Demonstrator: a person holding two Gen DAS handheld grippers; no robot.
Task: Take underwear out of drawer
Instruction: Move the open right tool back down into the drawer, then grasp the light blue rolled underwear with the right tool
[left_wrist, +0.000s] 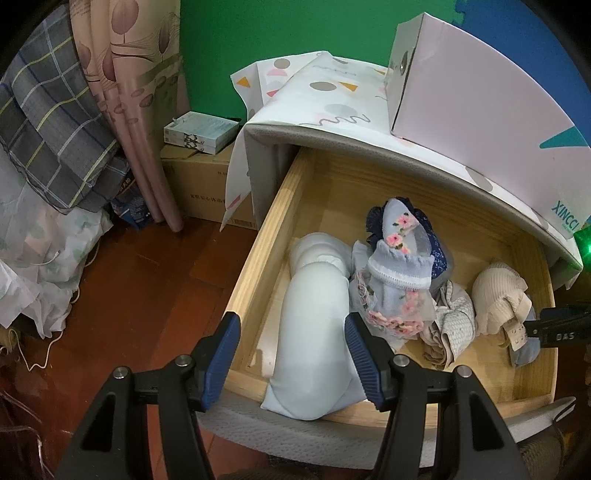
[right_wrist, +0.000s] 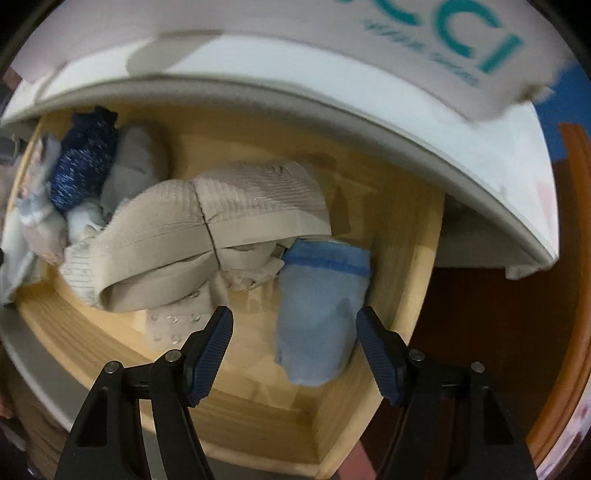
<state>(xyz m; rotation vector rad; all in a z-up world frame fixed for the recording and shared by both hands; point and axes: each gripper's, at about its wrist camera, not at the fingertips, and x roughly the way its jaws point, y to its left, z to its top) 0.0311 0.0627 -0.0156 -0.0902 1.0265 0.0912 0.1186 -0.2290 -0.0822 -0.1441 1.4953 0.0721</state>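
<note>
The wooden drawer (left_wrist: 258, 258) stands pulled out and holds several folded garments. My left gripper (left_wrist: 291, 354) hangs open over its front left corner, above a long pale blue roll (left_wrist: 314, 332) that its pads do not touch. Beside the roll lie flowered blue socks (left_wrist: 399, 266) and a beige bra (left_wrist: 495, 299). In the right wrist view my right gripper (right_wrist: 295, 350) points down into the drawer (right_wrist: 413, 258), open. A folded light blue underwear (right_wrist: 317, 314) lies between its fingers, untouched, next to the beige bra (right_wrist: 207, 229).
A white box (left_wrist: 480, 92) sits on the patterned cabinet top above the drawer. Left of the cabinet stand a cardboard box (left_wrist: 207, 192), a pink curtain (left_wrist: 129, 92) and plaid bedding (left_wrist: 55, 129). A navy garment (right_wrist: 83, 166) lies at the drawer's back.
</note>
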